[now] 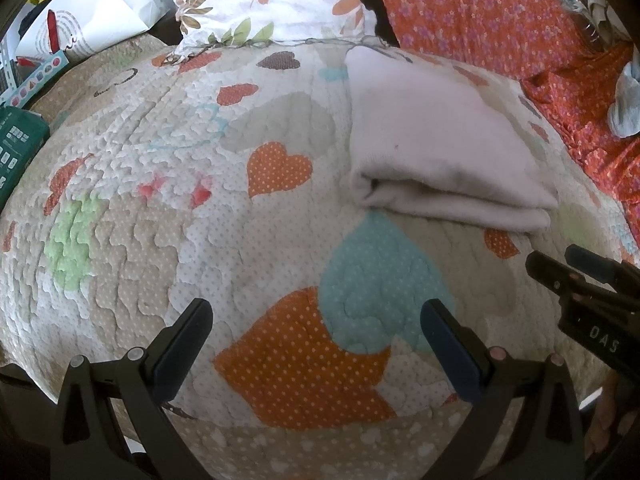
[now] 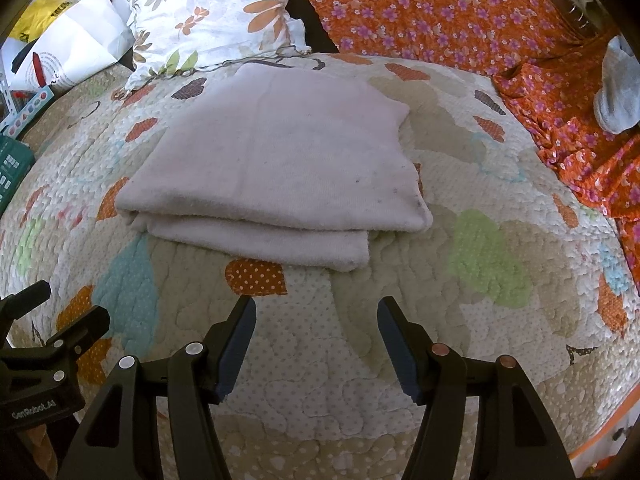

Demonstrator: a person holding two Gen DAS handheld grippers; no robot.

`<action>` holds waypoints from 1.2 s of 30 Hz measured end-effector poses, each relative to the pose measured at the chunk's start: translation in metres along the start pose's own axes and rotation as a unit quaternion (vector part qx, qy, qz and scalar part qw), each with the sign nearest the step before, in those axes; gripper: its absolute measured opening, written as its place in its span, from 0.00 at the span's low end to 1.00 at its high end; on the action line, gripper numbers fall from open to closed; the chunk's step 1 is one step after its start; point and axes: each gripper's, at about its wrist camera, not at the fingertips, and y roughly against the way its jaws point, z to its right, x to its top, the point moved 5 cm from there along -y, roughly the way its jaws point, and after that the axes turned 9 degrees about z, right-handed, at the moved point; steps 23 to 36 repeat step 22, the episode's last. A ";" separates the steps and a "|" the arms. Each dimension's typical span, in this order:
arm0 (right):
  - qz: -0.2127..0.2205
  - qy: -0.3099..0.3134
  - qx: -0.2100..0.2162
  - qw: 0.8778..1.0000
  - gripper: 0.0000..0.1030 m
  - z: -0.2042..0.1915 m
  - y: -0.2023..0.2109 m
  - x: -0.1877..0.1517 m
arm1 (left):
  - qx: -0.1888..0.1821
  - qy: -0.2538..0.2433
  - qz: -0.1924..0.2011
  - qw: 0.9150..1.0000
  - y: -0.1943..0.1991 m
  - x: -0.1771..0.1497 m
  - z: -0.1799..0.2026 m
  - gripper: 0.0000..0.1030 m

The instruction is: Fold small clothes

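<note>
The left gripper [image 1: 316, 340] sits at the bottom of its frame, jaws wide apart and holding nothing. The folded pale pink soft cloth [image 1: 440, 140] lies up and to the right of it, well apart, on the quilted bedcover with coloured hearts [image 1: 160, 200]. In the right wrist view, the right gripper [image 2: 316, 340] is also spread open and empty. Here the cloth [image 2: 276, 160] lies straight ahead, near the fingers, its long side running across the frame. The right gripper looks like the nearer one. A grey sock [image 2: 618, 92] waits at the far right on the orange flowered sheet [image 2: 440, 12].
</note>
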 end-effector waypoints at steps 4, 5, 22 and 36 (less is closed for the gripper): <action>0.001 0.003 0.001 1.000 0.67 -0.001 0.000 0.000 | -0.003 0.003 -0.005 1.000 -0.001 -0.001 -0.001 1.00; 0.002 0.004 0.002 1.000 0.67 -0.002 0.000 0.000 | -0.004 0.004 -0.006 1.000 -0.002 -0.001 -0.002 1.00; 0.001 0.011 0.007 1.000 0.68 -0.009 0.000 -0.003 | -0.009 0.005 -0.008 1.000 -0.003 -0.001 -0.004 1.00; 0.001 0.011 0.007 1.000 0.68 -0.009 0.000 -0.003 | -0.009 0.005 -0.008 1.000 -0.003 -0.001 -0.004 1.00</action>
